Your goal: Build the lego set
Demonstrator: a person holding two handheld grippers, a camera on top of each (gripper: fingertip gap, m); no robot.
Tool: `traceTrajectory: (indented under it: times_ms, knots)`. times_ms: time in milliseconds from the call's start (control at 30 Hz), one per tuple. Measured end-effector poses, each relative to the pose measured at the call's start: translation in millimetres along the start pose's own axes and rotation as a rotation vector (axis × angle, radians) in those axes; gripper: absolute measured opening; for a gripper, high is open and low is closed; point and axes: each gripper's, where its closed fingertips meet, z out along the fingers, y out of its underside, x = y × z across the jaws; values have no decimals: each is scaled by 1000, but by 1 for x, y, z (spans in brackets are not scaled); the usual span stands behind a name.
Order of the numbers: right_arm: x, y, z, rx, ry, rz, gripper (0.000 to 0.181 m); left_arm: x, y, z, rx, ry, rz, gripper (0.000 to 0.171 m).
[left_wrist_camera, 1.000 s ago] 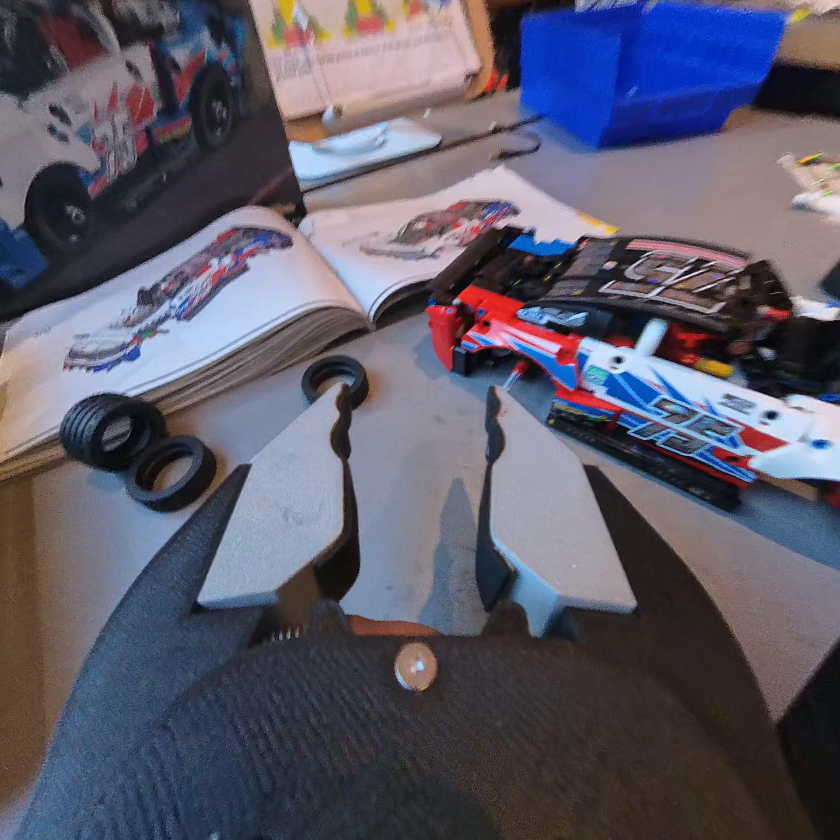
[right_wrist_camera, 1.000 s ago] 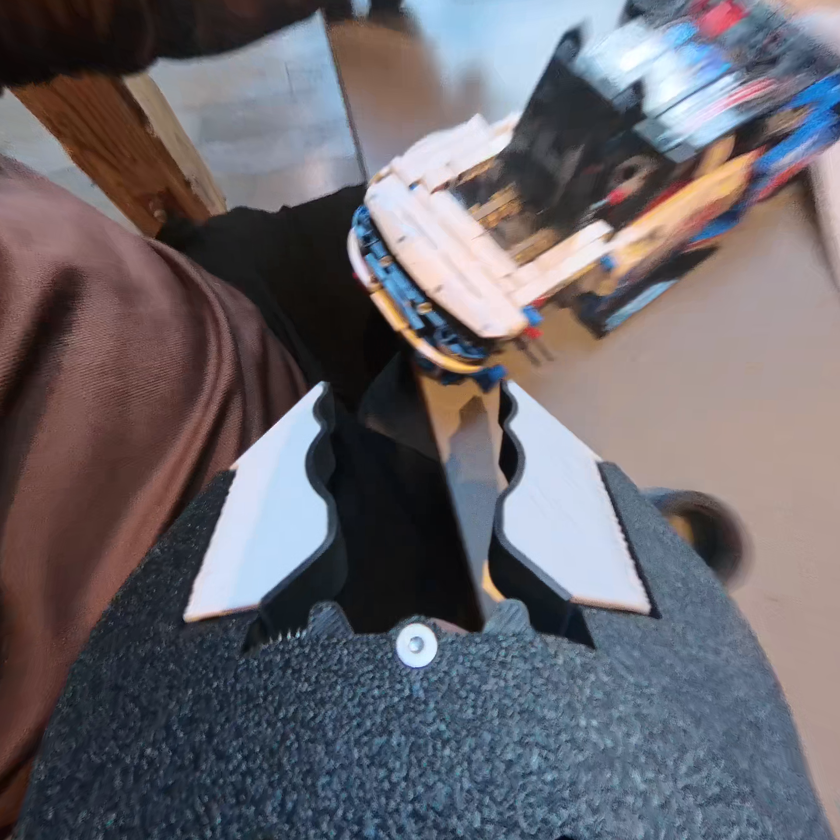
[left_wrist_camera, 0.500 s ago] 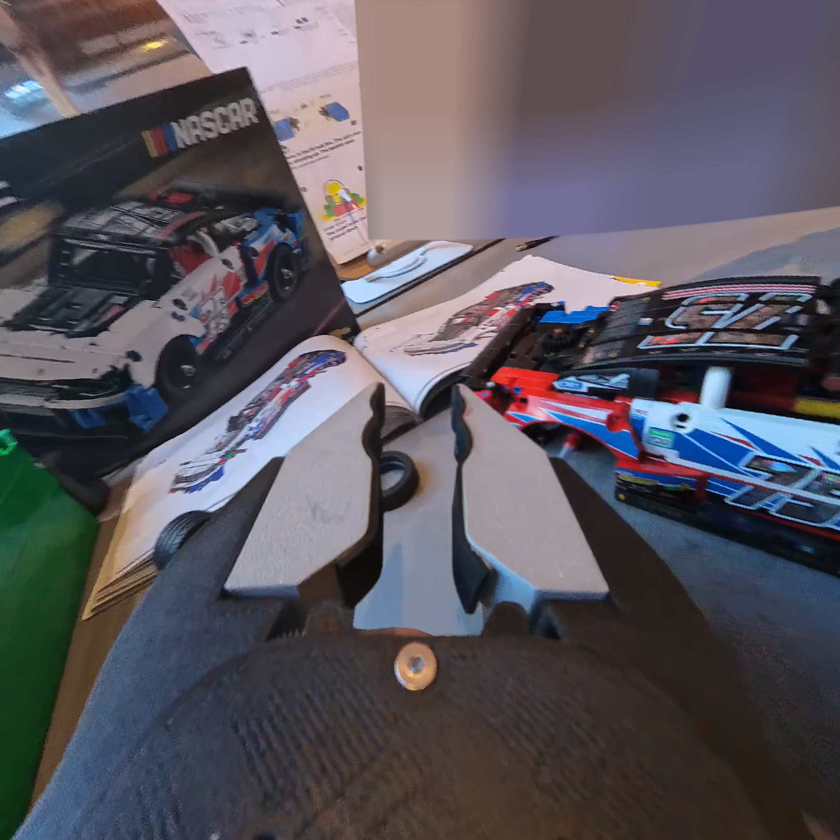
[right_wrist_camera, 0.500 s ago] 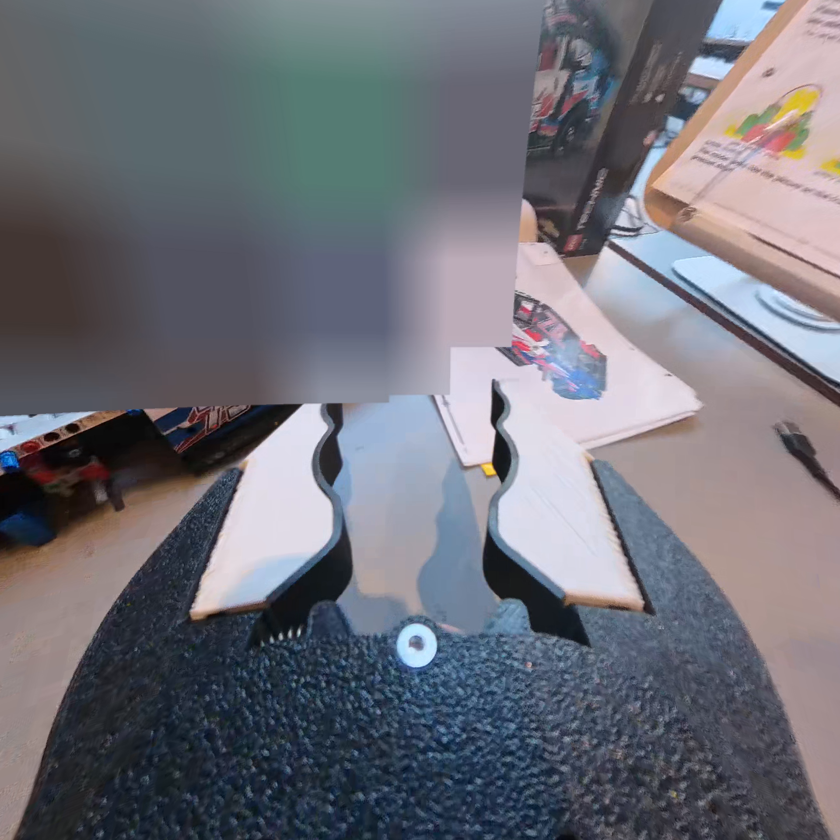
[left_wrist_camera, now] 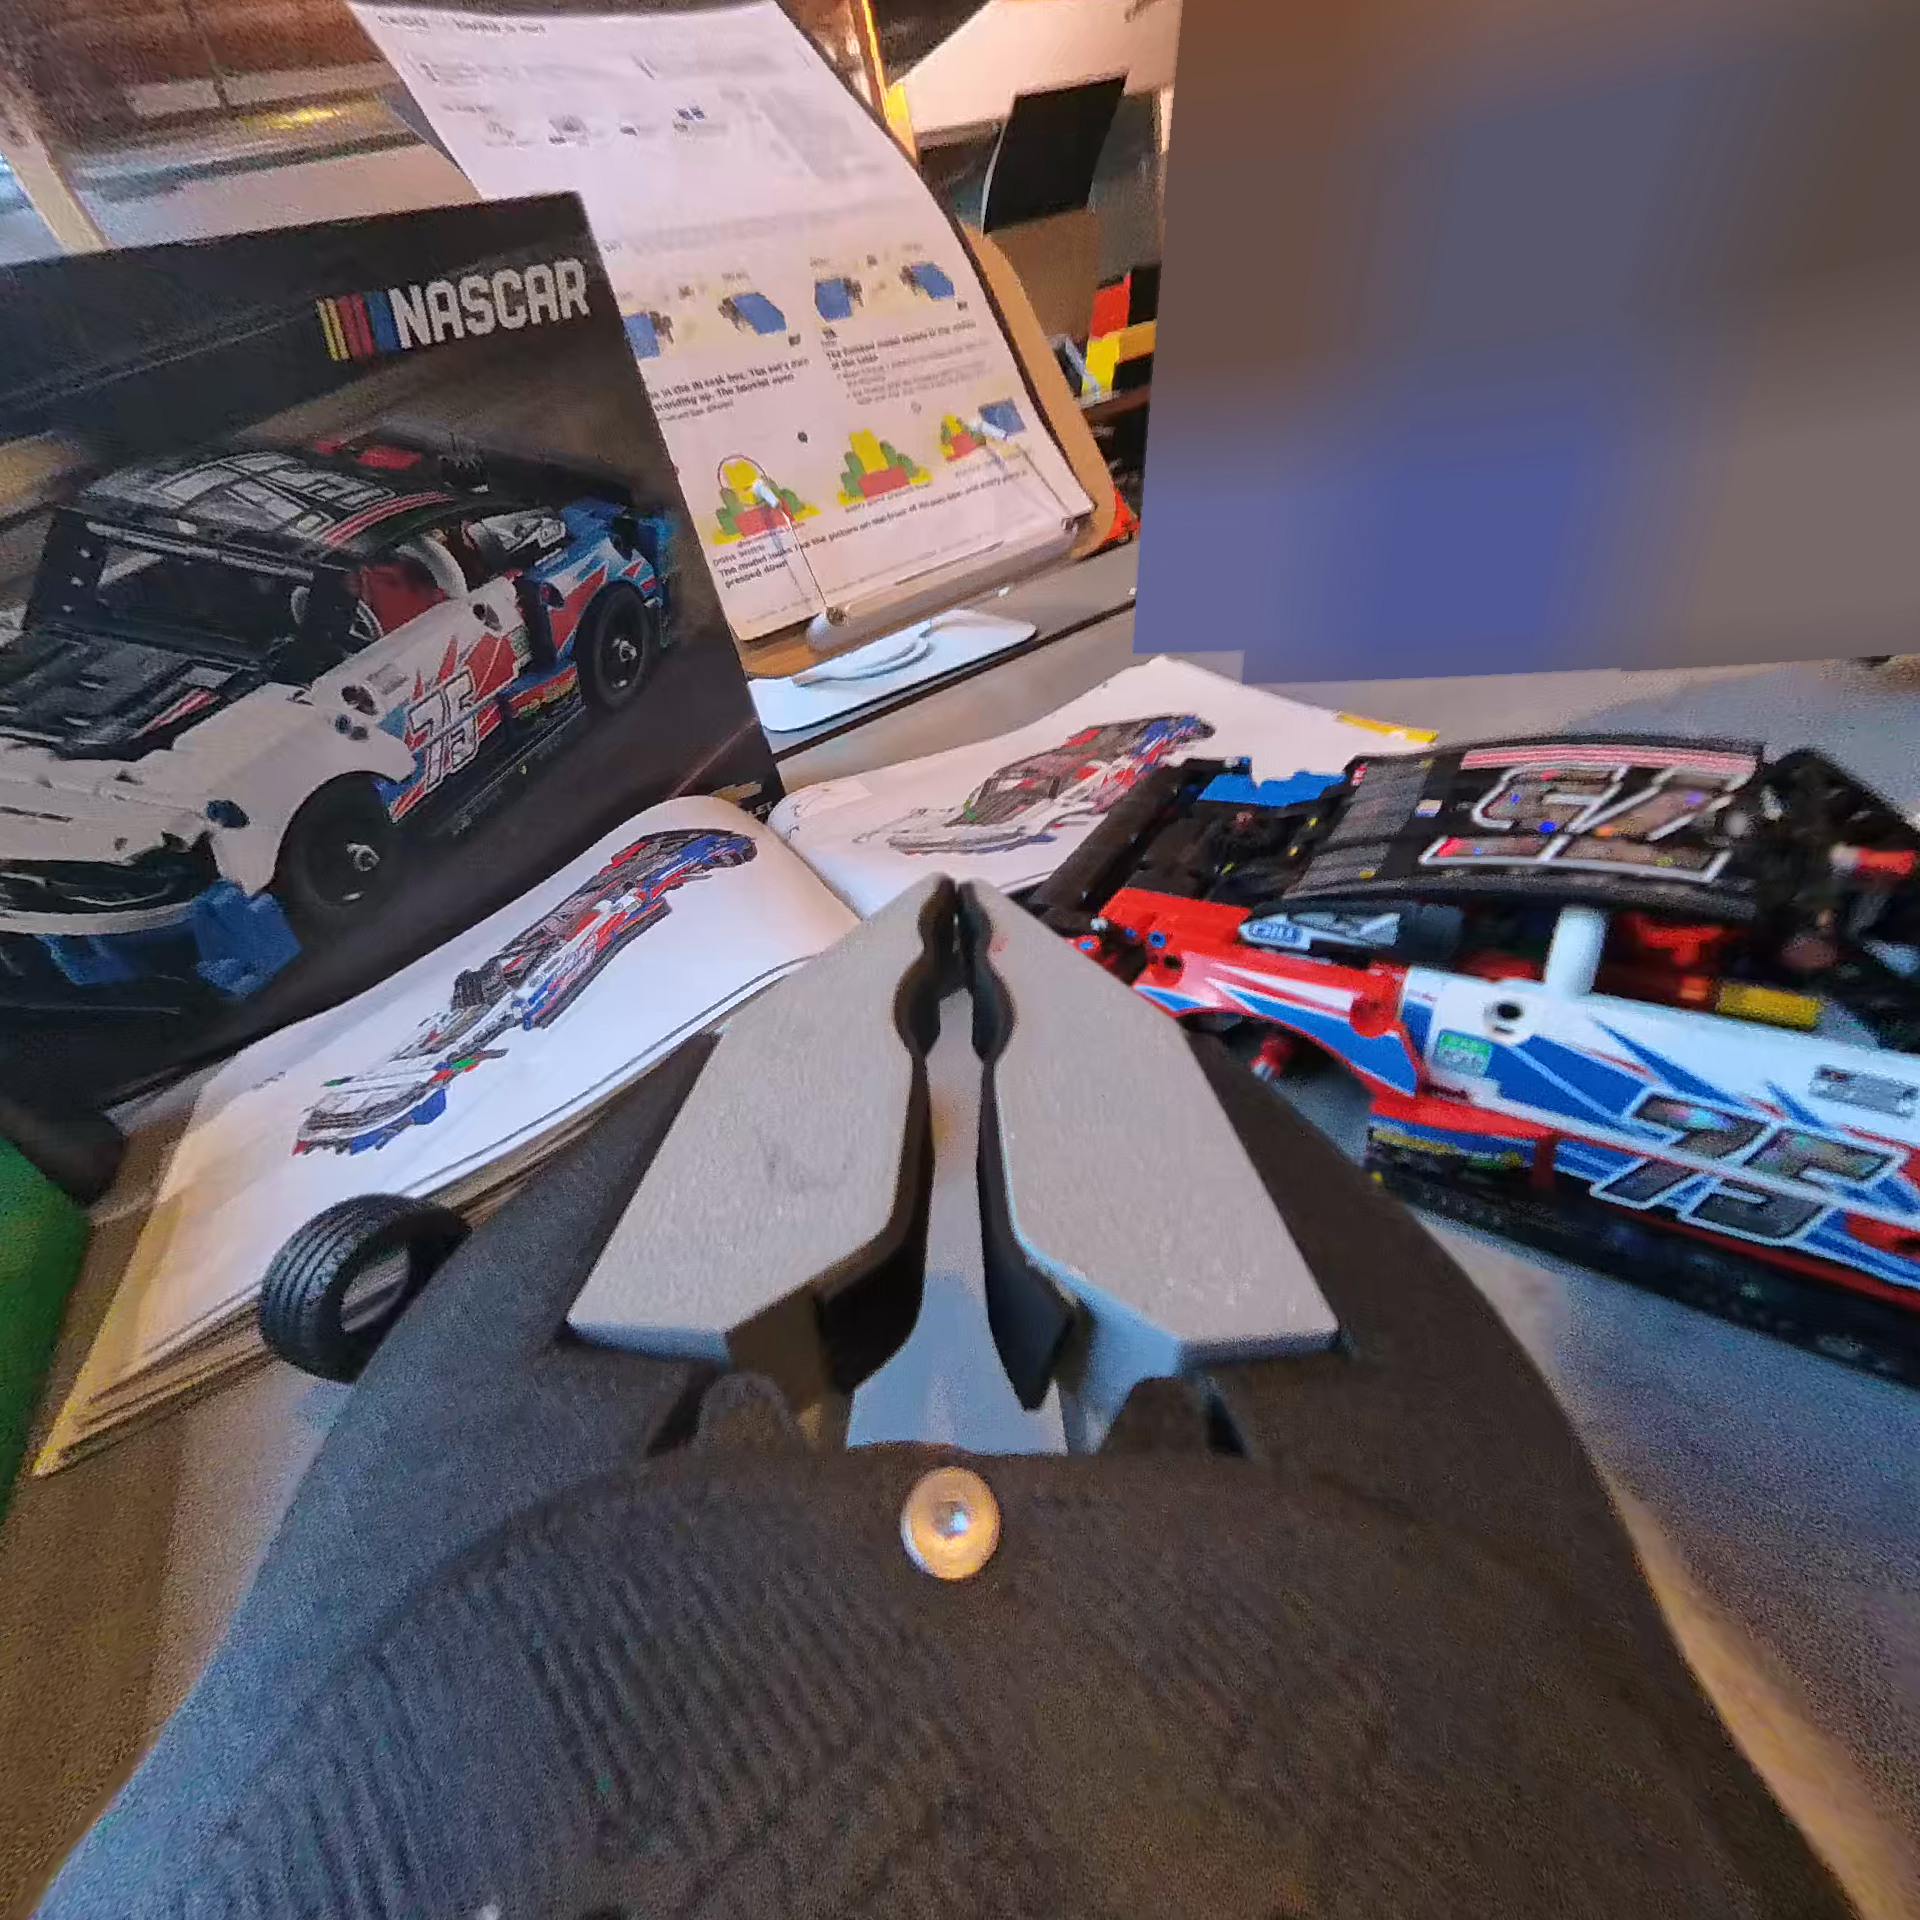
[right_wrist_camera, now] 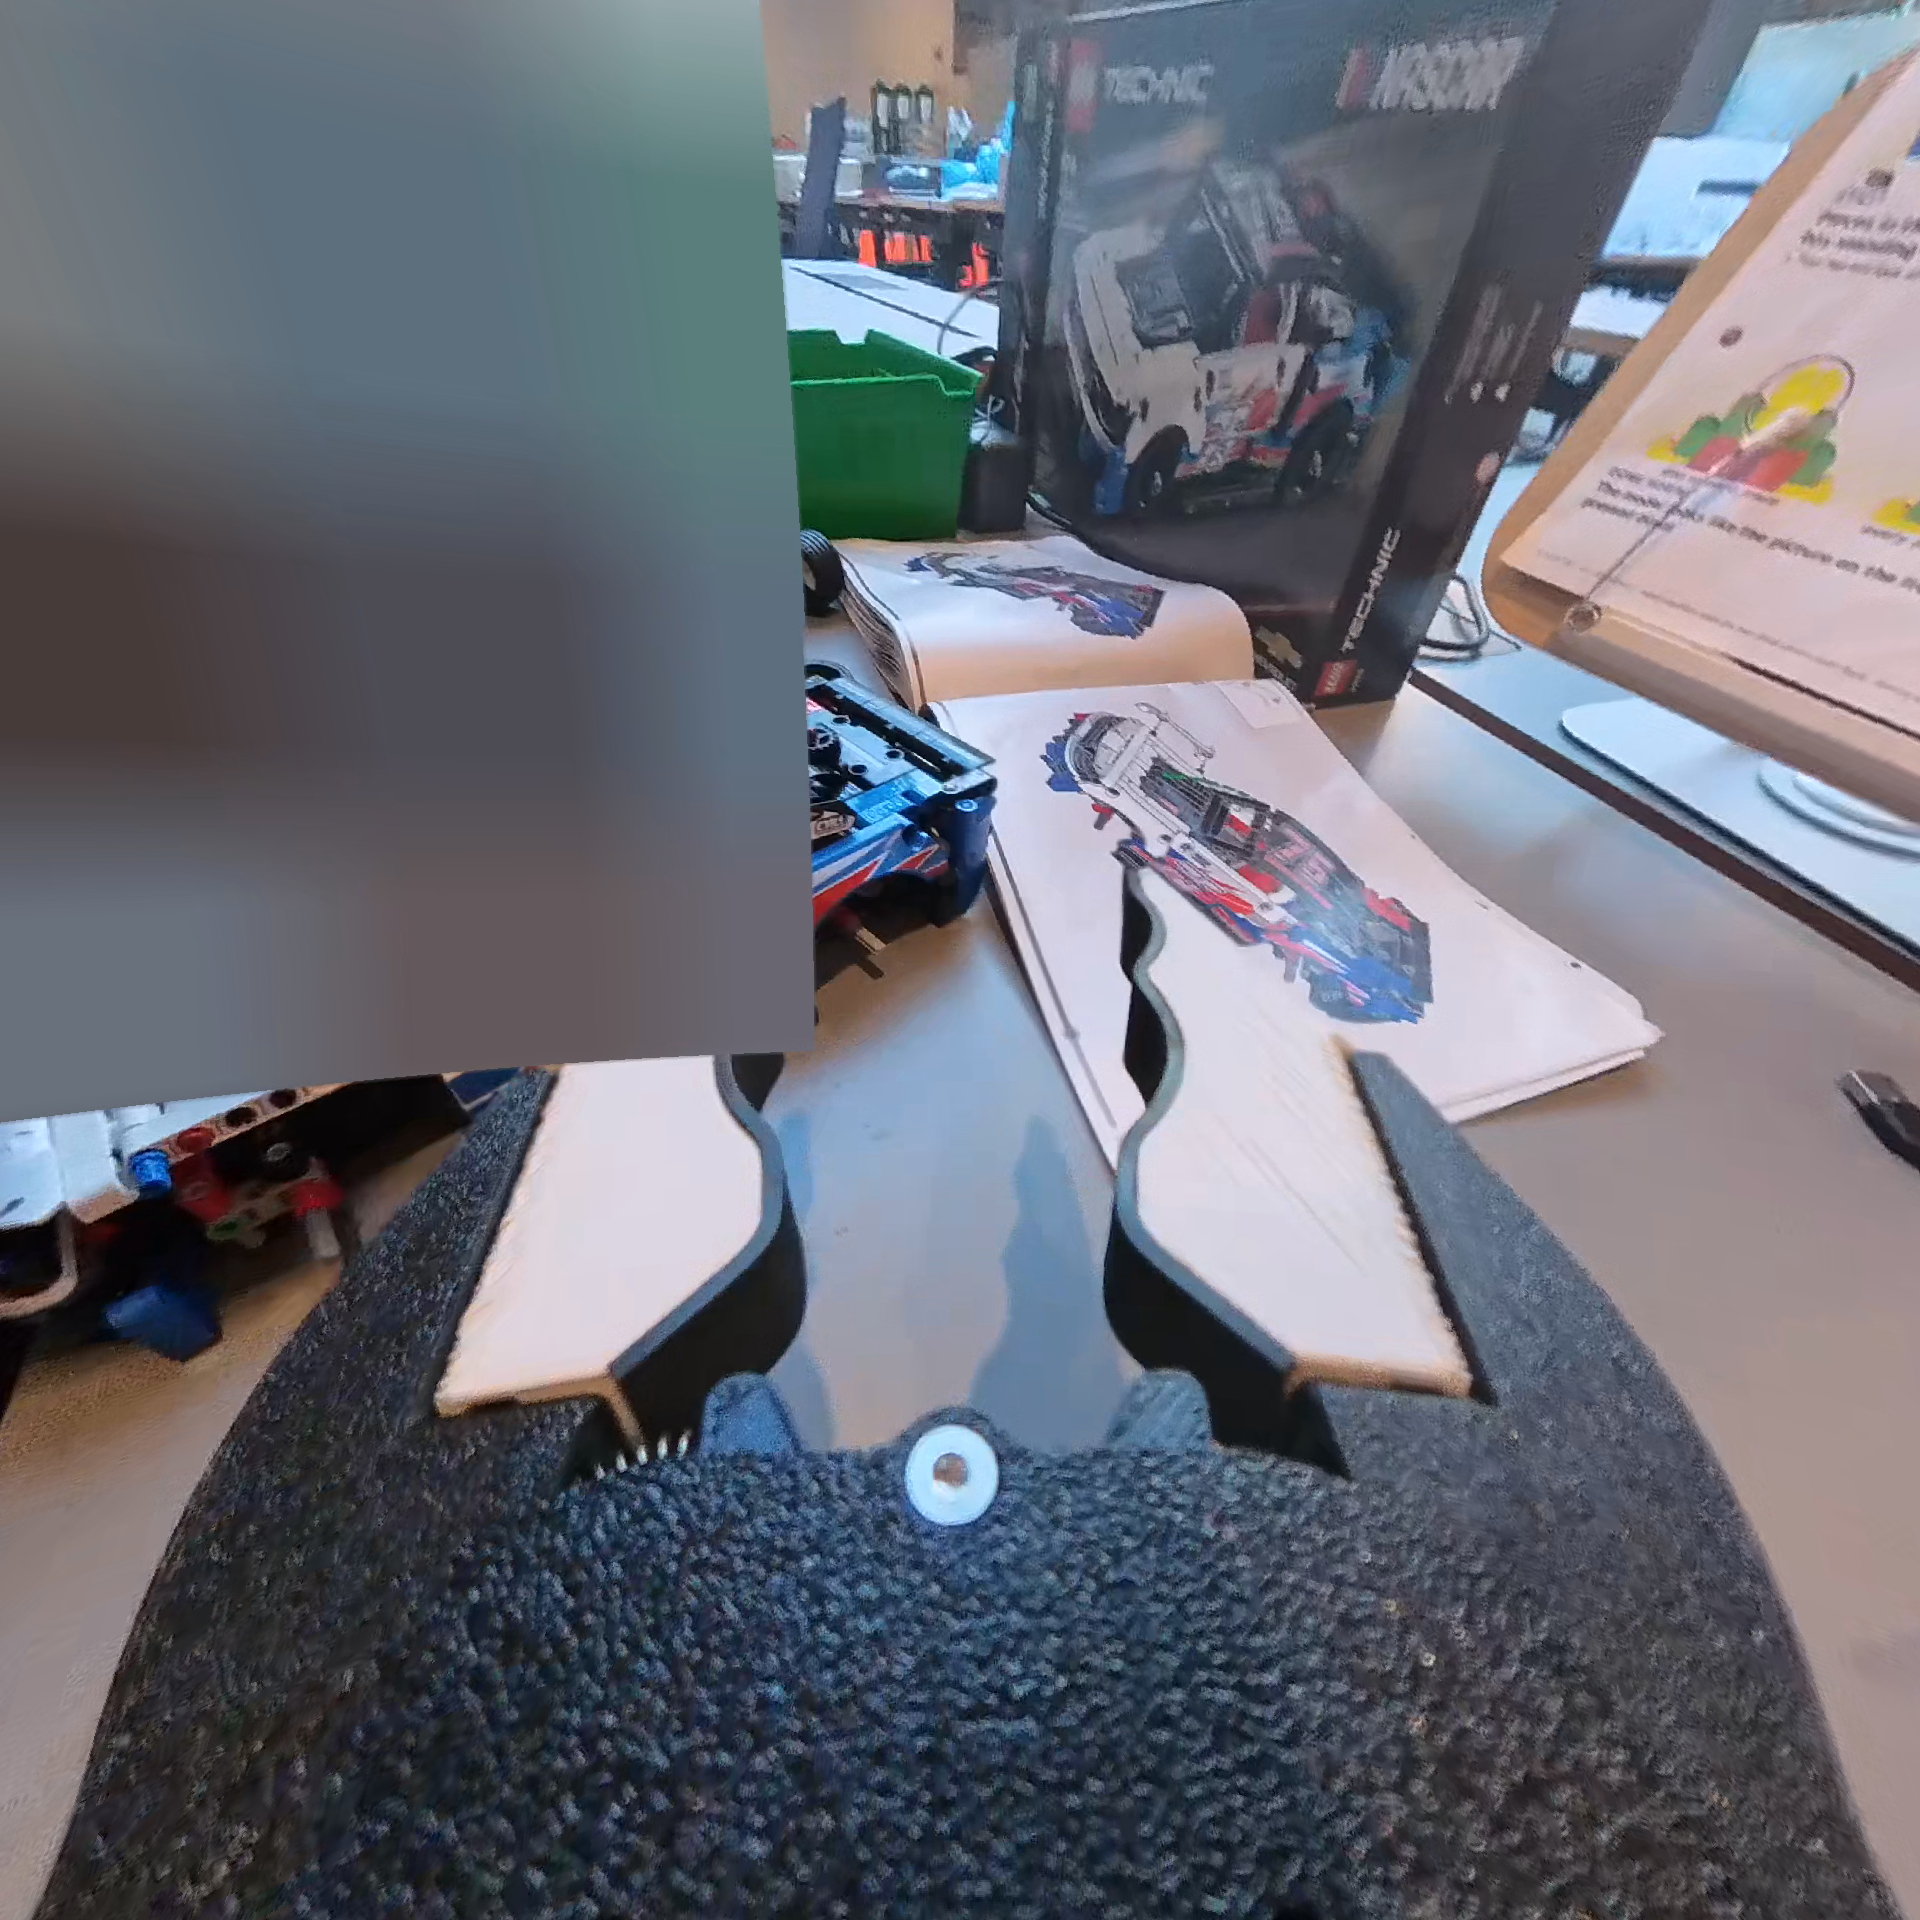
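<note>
**A:** What is the left gripper (left_wrist_camera: 958, 914) doing?

**B:** Its grey fingers meet at the tips with nothing visible between them. At nine o'clock from it a black ribbed rubber tyre (left_wrist_camera: 343, 1299) stands on edge against the open instruction booklet (left_wrist_camera: 582, 997). At two o'clock the partly built red, white and blue lego race car (left_wrist_camera: 1538, 997) lies on the grey table (left_wrist_camera: 1714, 1475), touching the booklet's far page.

**A:** And the right gripper (right_wrist_camera: 935, 997)?

**B:** Its pale fingers stand well apart, empty, over bare table. The tip of its left finger is hidden behind a blurred patch. The car's blue end (right_wrist_camera: 894, 821) sits at eleven o'clock, beside the booklet's page.

**A:** Farther back?

**B:** The dark set box printed with a race car (right_wrist_camera: 1268, 343) stands upright at twelve o'clock behind the booklet, a green plastic bin (right_wrist_camera: 883, 436) to its left. A tilted printed sheet on a stand (right_wrist_camera: 1766, 447) is at two o'clock.
</note>
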Motion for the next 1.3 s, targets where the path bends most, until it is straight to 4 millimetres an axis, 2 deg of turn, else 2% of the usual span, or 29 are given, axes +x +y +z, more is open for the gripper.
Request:
traceTrajectory:
  times_ms: [67,133,167,200,267,300,333,433,500,567,700,733,767,867,967,1033,1133,1233,1300]
  knots:
    - [-4,5,-1,-28,-8,-26,62,-7,-2,-4,10,-37,-86,0]
    - [-1,9,-4,-67,30,-7,66,-10,-2,-10,8,-55,-275,3]
    - [-10,5,-7,-69,-4,31,69,2,-1,-13,-7,14,-385,6]
    - [-28,-1,-12,-86,-82,68,72,18,4,-17,-57,100,-464,12]
    - [-64,-1,-31,-179,-206,72,74,43,19,-29,-201,174,-480,37]
    - [-74,6,-43,-236,-211,33,74,51,24,-37,-248,185,-452,50]
    - [-80,15,-56,-296,-187,-7,73,60,26,-46,-269,198,-418,55]
    - [-83,55,-94,-486,-99,-41,69,83,24,-69,-278,225,-323,75]
    - [-87,75,-110,-547,-93,-3,70,107,21,-80,-291,306,-307,87]
    - [-83,95,-116,-601,-76,42,80,132,20,-85,-317,377,-308,93]
    - [-78,121,-106,-657,-88,107,74,173,18,-83,-360,441,-272,102]
    - [-79,122,-101,-644,-100,108,67,182,17,-83,-372,453,-257,104]
    - [-84,118,-95,-616,-127,112,51,189,17,-82,-382,451,-246,106]
    - [-98,114,-76,-579,-167,141,50,208,17,-79,-407,449,-253,109]
    - [-120,110,-61,-585,-218,107,54,214,29,-75,-450,406,-204,111]
    - [-129,110,-54,-595,-235,57,66,218,36,-74,-477,411,-188,111]
    - [-129,104,-52,-593,-257,12,71,219,40,-71,-507,409,-170,111]
    - [-131,82,-51,-502,-344,55,84,217,43,-68,-529,411,-150,111]
    - [-133,74,-48,-485,-409,65,89,219,44,-67,-542,435,-164,112]
